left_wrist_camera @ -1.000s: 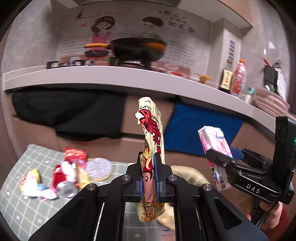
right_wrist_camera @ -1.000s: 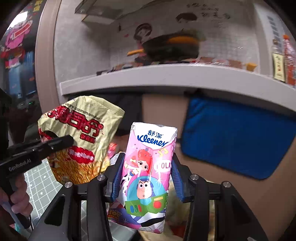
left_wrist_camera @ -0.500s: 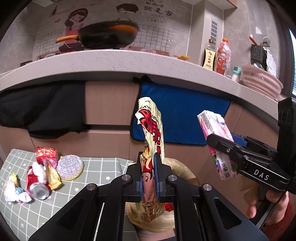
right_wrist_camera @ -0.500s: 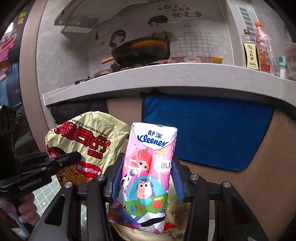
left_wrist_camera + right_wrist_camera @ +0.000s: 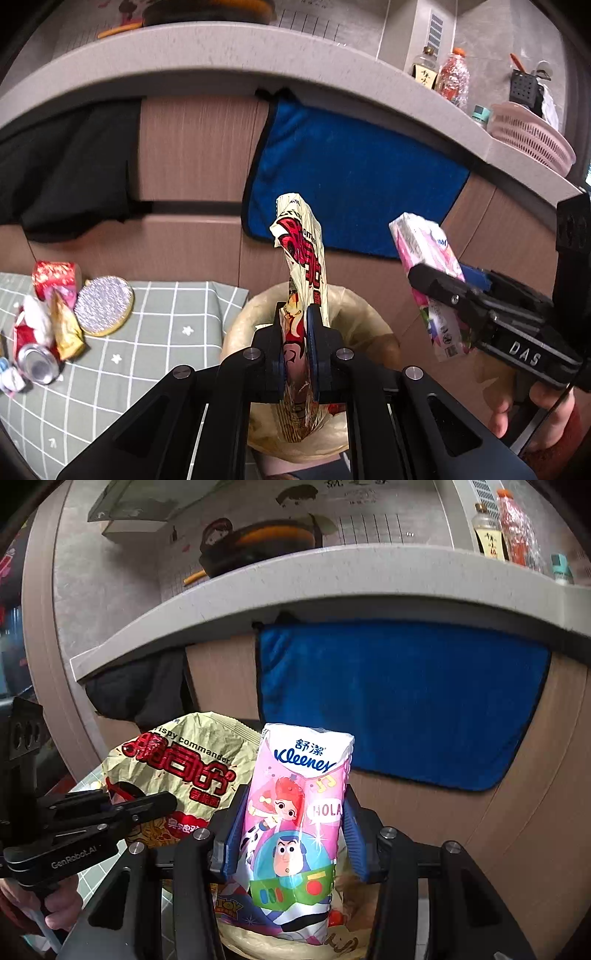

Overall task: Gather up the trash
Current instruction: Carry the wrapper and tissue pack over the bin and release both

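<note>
Tablecloth [image 5: 159,343], grey-green with a white grid, fills the lower left of the left wrist view; a crushed can [image 5: 37,363], crumpled wrappers [image 5: 55,321], a red packet [image 5: 55,275] and a silver foil disc [image 5: 103,305] lie clustered at its left edge. Above, a grey countertop [image 5: 221,48] arcs across the top of the frame, with a black cloth [image 5: 66,170] and a blue towel [image 5: 351,188] hanging against the brown cabinet fronts below it. Bottles [image 5: 452,79] and a pink basket [image 5: 532,142] stand on it at upper right. At centre bottom, a bin lined with a yellowish bag [image 5: 354,306] sits just off the cloth's edge. The left gripper [image 5: 298,350] is clamped tight on a crumpled snack bag [image 5: 304,266], held upright over the bin's opening. To the right, the right gripper [image 5: 291,834] is closed on a pink Kleenex tissue pack [image 5: 295,812], also above the bin and beside the snack bag.
</note>
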{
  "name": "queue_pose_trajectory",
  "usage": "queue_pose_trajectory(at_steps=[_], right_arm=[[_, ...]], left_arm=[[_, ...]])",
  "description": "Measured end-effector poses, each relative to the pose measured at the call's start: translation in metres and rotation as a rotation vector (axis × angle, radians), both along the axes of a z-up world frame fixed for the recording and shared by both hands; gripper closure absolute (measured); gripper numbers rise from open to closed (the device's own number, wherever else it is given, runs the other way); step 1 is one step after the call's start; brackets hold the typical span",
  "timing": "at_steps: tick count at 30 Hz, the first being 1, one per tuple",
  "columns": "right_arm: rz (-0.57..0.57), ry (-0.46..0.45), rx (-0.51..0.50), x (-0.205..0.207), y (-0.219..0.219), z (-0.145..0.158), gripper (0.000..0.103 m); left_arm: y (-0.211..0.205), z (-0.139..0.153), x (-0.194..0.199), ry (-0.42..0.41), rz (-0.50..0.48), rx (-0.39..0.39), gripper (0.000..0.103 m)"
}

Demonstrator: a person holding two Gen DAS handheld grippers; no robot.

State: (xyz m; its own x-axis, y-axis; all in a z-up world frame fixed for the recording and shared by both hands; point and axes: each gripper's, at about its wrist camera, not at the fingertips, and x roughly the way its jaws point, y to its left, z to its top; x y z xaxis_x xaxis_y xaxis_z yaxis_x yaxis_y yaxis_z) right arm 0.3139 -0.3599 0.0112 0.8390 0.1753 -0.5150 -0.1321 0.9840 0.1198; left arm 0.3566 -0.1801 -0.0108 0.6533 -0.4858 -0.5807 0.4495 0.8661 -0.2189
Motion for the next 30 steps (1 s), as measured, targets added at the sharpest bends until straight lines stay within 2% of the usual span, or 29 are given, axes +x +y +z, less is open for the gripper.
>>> queue_pose_trajectory(at_steps=[13, 15, 17, 18, 19, 20, 21, 24, 26, 30], right_arm=[[-0.03, 0.09, 0.026, 0.023, -0.009, -0.04, 0.058], [-0.044, 0.101, 0.026, 0.027, -0.01, -0.047, 0.055], [-0.069, 0.128, 0.028, 0.032, -0.013, -0.055, 0.049], [-0.074, 0.141, 0.04, 0.034, -0.015, -0.06, 0.048], [-0.077, 0.145, 0.049, 0.034, -0.017, -0.062, 0.041], [-0.081, 0.148, 0.053, 0.034, -0.018, -0.065, 0.035], [-0.083, 0.148, 0.054, 0.033, -0.019, -0.066, 0.034], [-0.08, 0.153, 0.06, 0.03, -0.018, -0.066, 0.034], [-0.07, 0.144, 0.061, 0.027, -0.014, -0.06, 0.034], [-0.069, 0.084, 0.023, 0.013, 0.001, -0.038, 0.034]], left_arm=[[-0.008, -0.034, 0.031, 0.081, -0.059, -0.052, 0.091], [-0.01, -0.043, 0.039, 0.11, -0.094, -0.057, 0.084], [-0.009, -0.052, 0.045, 0.137, -0.103, -0.051, 0.061], [-0.006, -0.055, 0.047, 0.152, -0.101, -0.062, 0.06], [-0.003, -0.056, 0.048, 0.162, -0.091, -0.074, 0.059], [0.001, -0.056, 0.048, 0.166, -0.08, -0.082, 0.058], [0.006, -0.055, 0.048, 0.168, -0.064, -0.092, 0.057], [0.02, -0.046, 0.043, 0.157, -0.017, -0.113, 0.057], [0.027, -0.035, 0.034, 0.12, 0.009, -0.107, 0.057], [0.037, -0.008, 0.014, 0.062, 0.011, -0.118, 0.057]])
